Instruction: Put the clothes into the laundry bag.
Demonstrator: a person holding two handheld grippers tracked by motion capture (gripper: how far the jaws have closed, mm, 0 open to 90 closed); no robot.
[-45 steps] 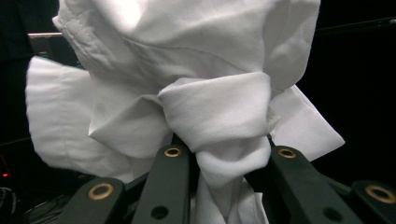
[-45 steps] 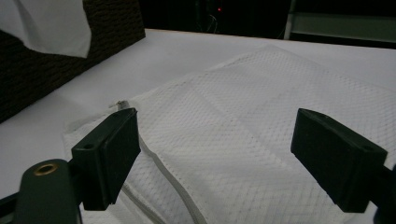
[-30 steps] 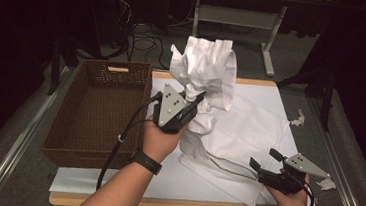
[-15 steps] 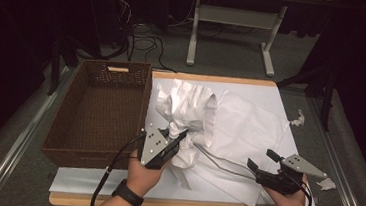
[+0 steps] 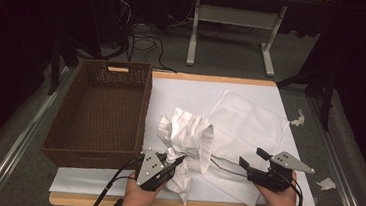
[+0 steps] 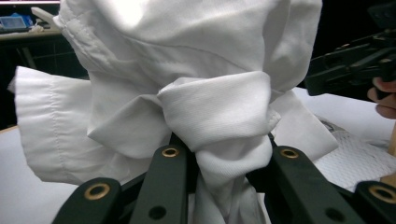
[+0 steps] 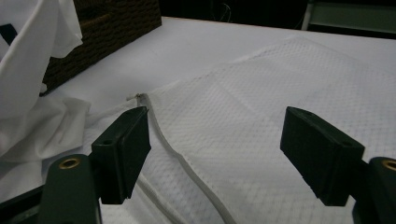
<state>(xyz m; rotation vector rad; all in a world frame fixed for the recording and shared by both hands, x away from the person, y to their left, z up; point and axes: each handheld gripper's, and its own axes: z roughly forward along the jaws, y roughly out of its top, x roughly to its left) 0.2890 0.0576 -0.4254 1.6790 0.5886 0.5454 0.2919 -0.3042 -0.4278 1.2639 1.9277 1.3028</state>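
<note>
A crumpled white shirt point(image 5: 186, 136) hangs bunched over the table's front middle. My left gripper point(image 5: 176, 161) is shut on a knotted fold of the shirt point(image 6: 219, 116), low by the front edge. A flat white mesh bag point(image 5: 249, 126) lies on the white table cover to the right. My right gripper point(image 5: 252, 158) hovers over the bag's near corner with its jaws apart. They have just been closing. In the right gripper view point(image 7: 217, 140) the mesh bag point(image 7: 280, 102) and its corded edge point(image 7: 163, 135) lie under the gap, with nothing pinched.
A brown wicker basket point(image 5: 66, 148) stands at the left of the table, with nothing inside. White scraps point(image 5: 326, 184) lie off the table's right edge. A desk frame point(image 5: 195, 29) and cables stand behind the table.
My left gripper brought the shirt down from high over the table's middle to the front edge, and the cloth slumped onto the table. The right gripper stayed put.
</note>
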